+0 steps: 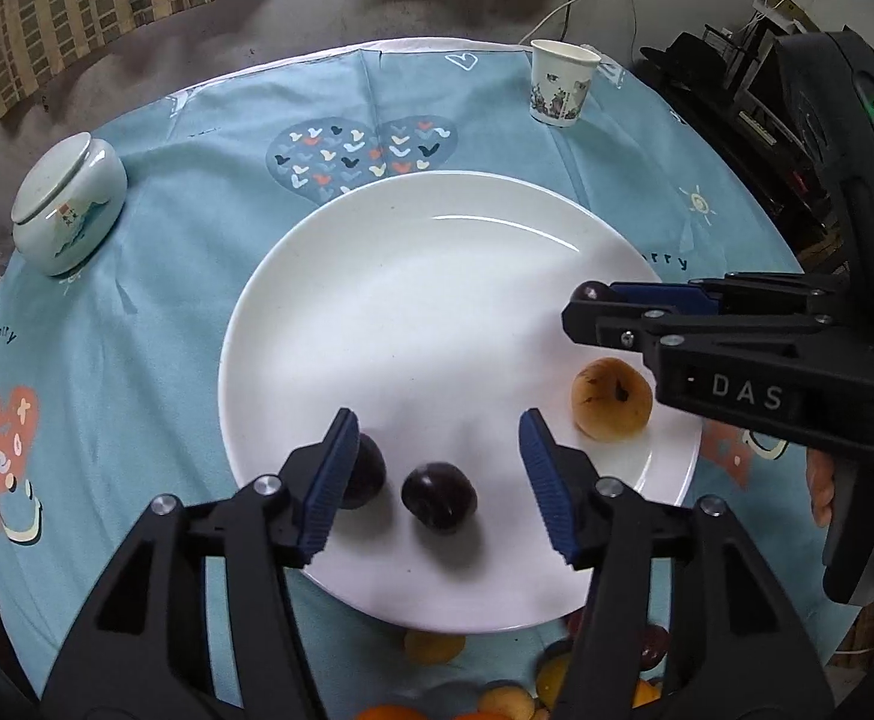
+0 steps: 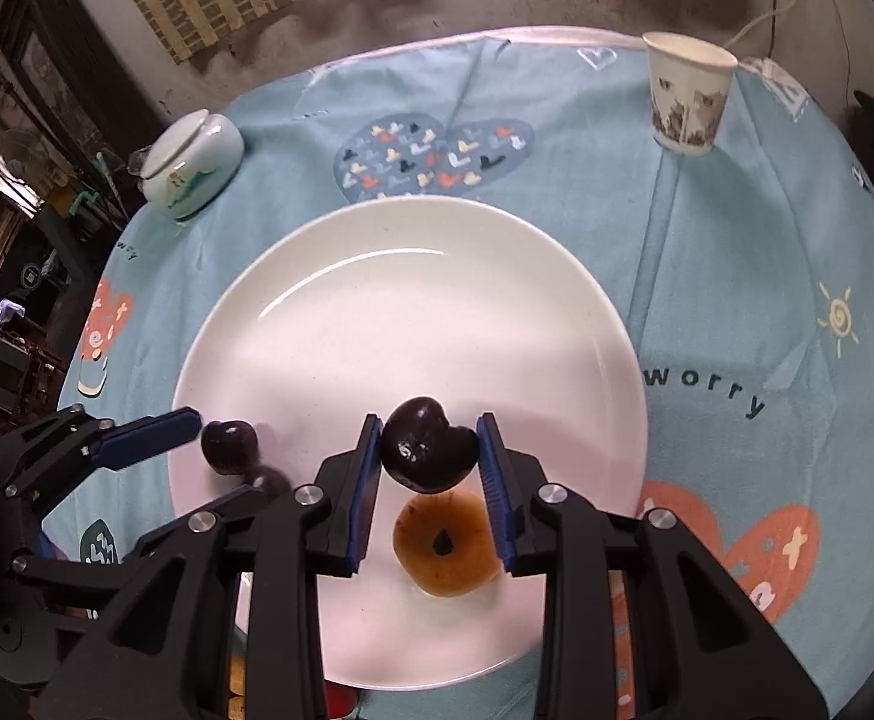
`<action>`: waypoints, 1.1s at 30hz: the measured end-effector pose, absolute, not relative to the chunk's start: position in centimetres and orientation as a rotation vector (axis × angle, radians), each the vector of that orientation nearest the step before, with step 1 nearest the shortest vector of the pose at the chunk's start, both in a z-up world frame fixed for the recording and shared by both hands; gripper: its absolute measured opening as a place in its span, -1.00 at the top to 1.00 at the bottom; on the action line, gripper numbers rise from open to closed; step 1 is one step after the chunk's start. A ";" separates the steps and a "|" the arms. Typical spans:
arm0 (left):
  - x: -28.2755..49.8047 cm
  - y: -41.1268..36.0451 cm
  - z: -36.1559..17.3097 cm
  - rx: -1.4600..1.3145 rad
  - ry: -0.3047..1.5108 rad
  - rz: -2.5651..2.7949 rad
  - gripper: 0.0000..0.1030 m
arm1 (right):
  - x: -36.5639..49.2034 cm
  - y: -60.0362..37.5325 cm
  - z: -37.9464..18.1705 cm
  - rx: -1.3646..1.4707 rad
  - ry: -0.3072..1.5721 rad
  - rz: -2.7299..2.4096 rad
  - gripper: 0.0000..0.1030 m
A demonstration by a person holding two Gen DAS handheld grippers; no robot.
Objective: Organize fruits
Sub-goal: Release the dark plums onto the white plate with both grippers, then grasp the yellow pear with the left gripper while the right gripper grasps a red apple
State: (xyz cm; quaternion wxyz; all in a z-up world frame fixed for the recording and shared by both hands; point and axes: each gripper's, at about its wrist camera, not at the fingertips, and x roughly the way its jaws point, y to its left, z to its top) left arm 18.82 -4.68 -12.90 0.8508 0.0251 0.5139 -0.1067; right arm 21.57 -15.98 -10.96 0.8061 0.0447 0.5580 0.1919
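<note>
A white plate (image 1: 425, 276) (image 2: 377, 300) lies on the blue tablecloth. My left gripper (image 1: 437, 480) is open over the plate's near edge, with a dark plum (image 1: 439, 497) lying between its fingers and a second dark plum (image 1: 366, 478) against the left finger. An orange loquat (image 1: 611, 399) (image 2: 446, 543) lies on the plate's right side. My right gripper (image 2: 428, 456) is shut on a dark plum (image 2: 428, 453) and holds it above the loquat; it also shows in the left wrist view (image 1: 593, 300). The left gripper and its plums (image 2: 228, 447) show at the left of the right wrist view.
A paper cup (image 1: 560, 81) (image 2: 686, 99) stands at the back right. A lidded ceramic jar (image 1: 68, 204) (image 2: 191, 165) stands at the back left. Several orange and dark fruits (image 1: 434, 648) lie on the cloth in front of the plate.
</note>
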 end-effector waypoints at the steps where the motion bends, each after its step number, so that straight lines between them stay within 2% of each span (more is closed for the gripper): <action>1: 18.6 -4.5 -12.6 0.045 1.079 -0.228 -0.11 | 21.3 -16.2 -10.7 0.107 1.184 0.415 0.37; 4: 17.9 -4.1 -11.5 0.033 1.062 -0.231 -0.11 | 20.9 -17.0 -9.9 0.171 1.185 0.437 0.37; 5: 17.5 -3.9 -11.0 0.025 1.054 -0.231 -0.11 | 20.9 -17.4 -9.7 0.218 1.196 0.438 0.31; 6: 17.2 -3.7 -10.6 0.018 1.049 -0.230 -0.11 | 21.1 -17.7 -9.8 0.269 1.214 0.424 0.18; 7: 16.8 -3.6 -10.1 0.013 1.044 -0.226 -0.11 | 21.2 -18.1 -9.7 0.317 1.208 0.409 -0.11; 14: 13.5 -1.5 -8.0 -0.012 1.010 -0.182 -0.11 | 19.0 -16.1 -6.7 0.198 1.104 0.458 -0.11; 21: 6.9 0.1 -6.3 0.031 0.961 -0.196 -0.11 | 8.1 -17.5 -3.5 -0.058 1.019 0.474 -0.10; 26: 0.5 -1.0 -8.1 0.111 0.990 -0.278 -0.16 | 0.1 -20.3 -6.0 -0.028 1.077 0.431 -0.10; 33: -5.2 -2.5 -13.9 0.173 1.141 -0.377 -0.16 | -7.2 -19.7 -10.7 -0.091 1.168 0.381 -0.10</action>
